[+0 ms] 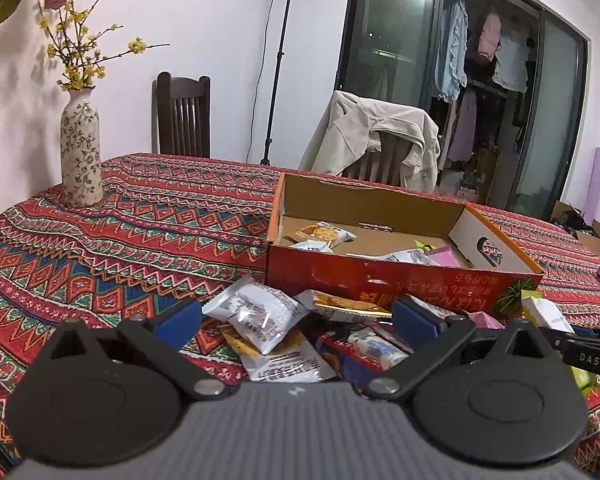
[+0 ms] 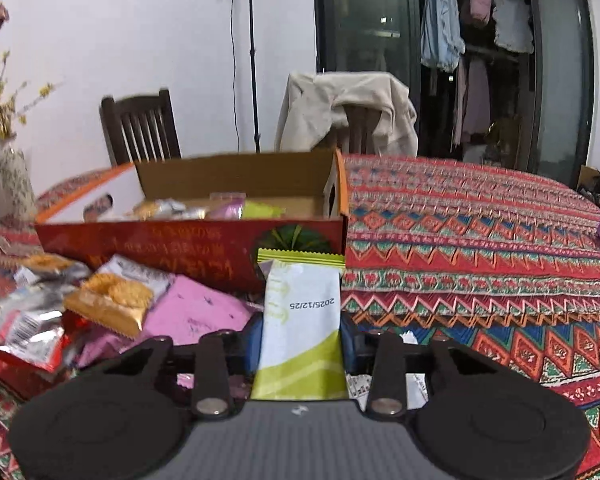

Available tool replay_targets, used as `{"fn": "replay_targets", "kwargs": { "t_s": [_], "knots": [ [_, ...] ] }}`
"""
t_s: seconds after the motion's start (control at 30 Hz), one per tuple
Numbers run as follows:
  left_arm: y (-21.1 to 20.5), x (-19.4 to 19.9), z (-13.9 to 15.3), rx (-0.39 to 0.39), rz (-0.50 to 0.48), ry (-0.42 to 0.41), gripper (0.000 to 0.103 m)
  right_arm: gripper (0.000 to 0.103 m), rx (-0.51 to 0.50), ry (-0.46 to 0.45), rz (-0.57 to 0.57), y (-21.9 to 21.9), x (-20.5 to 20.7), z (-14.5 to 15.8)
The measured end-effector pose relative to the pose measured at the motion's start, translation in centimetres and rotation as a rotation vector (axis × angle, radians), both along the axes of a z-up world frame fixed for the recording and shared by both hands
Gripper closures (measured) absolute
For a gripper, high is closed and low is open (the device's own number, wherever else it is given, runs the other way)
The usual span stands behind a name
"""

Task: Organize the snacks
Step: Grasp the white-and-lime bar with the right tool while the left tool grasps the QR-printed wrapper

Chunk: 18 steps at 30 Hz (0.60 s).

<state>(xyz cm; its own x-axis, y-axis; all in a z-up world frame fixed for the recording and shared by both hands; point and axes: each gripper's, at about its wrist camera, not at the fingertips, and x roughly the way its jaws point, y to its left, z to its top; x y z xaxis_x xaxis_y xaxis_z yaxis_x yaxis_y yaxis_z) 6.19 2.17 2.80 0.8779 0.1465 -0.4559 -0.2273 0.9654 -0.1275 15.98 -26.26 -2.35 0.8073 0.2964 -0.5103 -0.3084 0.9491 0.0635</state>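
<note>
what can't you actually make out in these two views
- Right wrist view: the red box's lettering is smeared by motion blur.
- Right wrist view: the right gripper's pads hide behind the green and white packet they clamp.
- Left wrist view: the near box wall covers snacks lying low inside.
- Left wrist view: the open left gripper's body cuts off the nearest loose snacks.

- The left hand-held gripper [image 1: 298,316] hangs with its blue-tipped jaws spread wide over a heap of snack packets [image 1: 260,316] on the counter [image 1: 120,232], which wears a red patterned cloth.
- Behind the heap stands an open red cardboard box [image 1: 380,276] with a few packets inside.
- A flowered vase [image 1: 81,152] with yellow blossoms stands far left.
- A beige jacket [image 1: 372,136] drapes a chair.
</note>
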Motion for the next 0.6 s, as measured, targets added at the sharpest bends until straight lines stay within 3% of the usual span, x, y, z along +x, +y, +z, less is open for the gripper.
{"fn": "replay_targets", "kwargs": {
  "t_s": [0.27,0.6],
  "knots": [
    [-3.5,2.2,0.3,0.039,-0.065,0.057,0.0,0.066,0.062,-0.035,0.029,-0.1,-1.5,0.9],
    [-7.7,5.3,-2.9,0.116,-0.066,0.203,0.0,0.066,0.09,-0.054,0.077,0.6,-3.2,1.3]
  ]
}}
